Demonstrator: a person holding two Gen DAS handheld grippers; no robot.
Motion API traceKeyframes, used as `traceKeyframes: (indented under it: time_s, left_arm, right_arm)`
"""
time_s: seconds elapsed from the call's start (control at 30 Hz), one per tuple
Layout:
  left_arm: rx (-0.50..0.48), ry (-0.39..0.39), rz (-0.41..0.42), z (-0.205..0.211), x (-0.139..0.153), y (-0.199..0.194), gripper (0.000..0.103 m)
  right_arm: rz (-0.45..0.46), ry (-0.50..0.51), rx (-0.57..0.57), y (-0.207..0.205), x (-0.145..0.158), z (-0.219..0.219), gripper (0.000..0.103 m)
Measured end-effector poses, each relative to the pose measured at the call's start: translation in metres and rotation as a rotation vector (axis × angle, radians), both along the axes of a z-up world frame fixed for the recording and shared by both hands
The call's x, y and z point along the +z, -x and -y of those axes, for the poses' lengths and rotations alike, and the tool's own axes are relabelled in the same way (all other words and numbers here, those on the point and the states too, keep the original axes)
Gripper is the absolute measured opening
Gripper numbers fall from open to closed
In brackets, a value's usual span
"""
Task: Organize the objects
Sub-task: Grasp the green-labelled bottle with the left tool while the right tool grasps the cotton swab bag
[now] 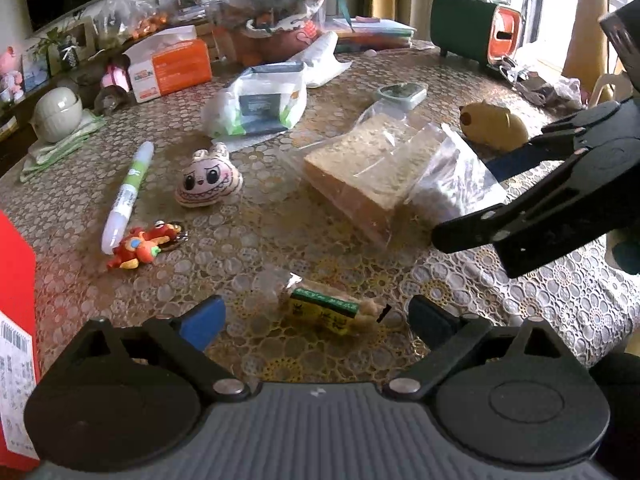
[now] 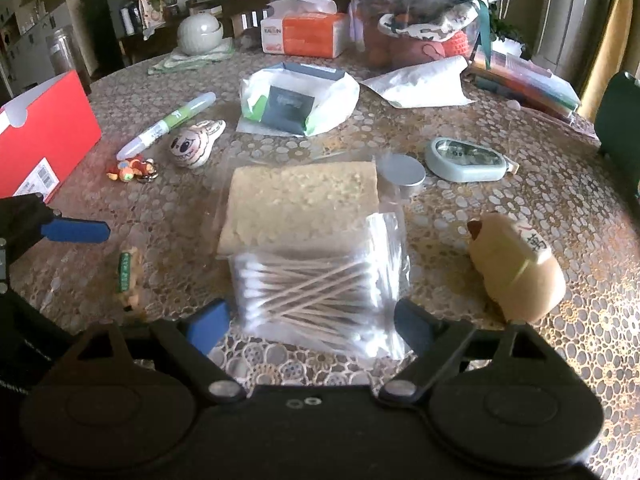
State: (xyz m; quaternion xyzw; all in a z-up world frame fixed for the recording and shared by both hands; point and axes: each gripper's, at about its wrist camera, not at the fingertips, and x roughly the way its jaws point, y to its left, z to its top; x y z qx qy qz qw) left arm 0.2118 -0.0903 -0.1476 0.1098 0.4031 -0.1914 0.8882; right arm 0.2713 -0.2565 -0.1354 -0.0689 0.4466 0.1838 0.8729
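I am holding both tongs spread wide and empty above the round table (image 2: 520, 128). My right gripper (image 2: 312, 320) is pointing down at the bag of cotton swabs (image 2: 316, 288), which is lying just ahead of the blue pads, at twelve o'clock, with its far edge overlapping the bagged slab of bread (image 2: 300, 200). My left gripper (image 1: 316, 320) is hanging over a small wrapped snack with a green label (image 1: 332, 312), which is sitting between the open fingers without touching either one.

The swab bag looks to me very light, thin and slick; the clear film will probably crumple and slide, and the sticks inside will shift. I would be taking it across its narrow width near the middle, where the swabs bunch thickest, so the pads are biting on something firm and not on loose film. The snack looks small and light, its wrapper crinkly; I would be pinching it across the labelled body, not the twisted end.

From the right wrist view the red box (image 2: 44, 140) is standing open at ten o'clock, a likely home for these things.
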Motion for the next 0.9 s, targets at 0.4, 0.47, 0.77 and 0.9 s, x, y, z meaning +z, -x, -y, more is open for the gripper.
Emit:
traceKeyframes:
  time_s: [0.4, 0.47, 0.77, 0.9]
  left_arm:
    - [-0.057, 0.024, 0.003, 0.007, 0.004, 0.000, 0.069]
    - [-0.058, 0.010, 0.016, 0.010, 0.005, 0.003, 0.067]
    - [-0.041, 0.003, 0.019, 0.011, 0.009, 0.007, 0.057]
    - [-0.017, 0.039, 0.006, 0.006, 0.013, 0.011, 0.056]
  right_arm:
    - [0.006, 0.009, -0.014, -0.002, -0.005, -0.002, 0.086]
    - [0.002, 0.008, -0.024, -0.002, -0.003, -0.002, 0.081]
    - [0.016, -0.001, -0.024, 0.009, 0.008, -0.005, 0.071]
    - [0.034, -0.026, -0.027, 0.018, 0.020, -0.004, 0.071]
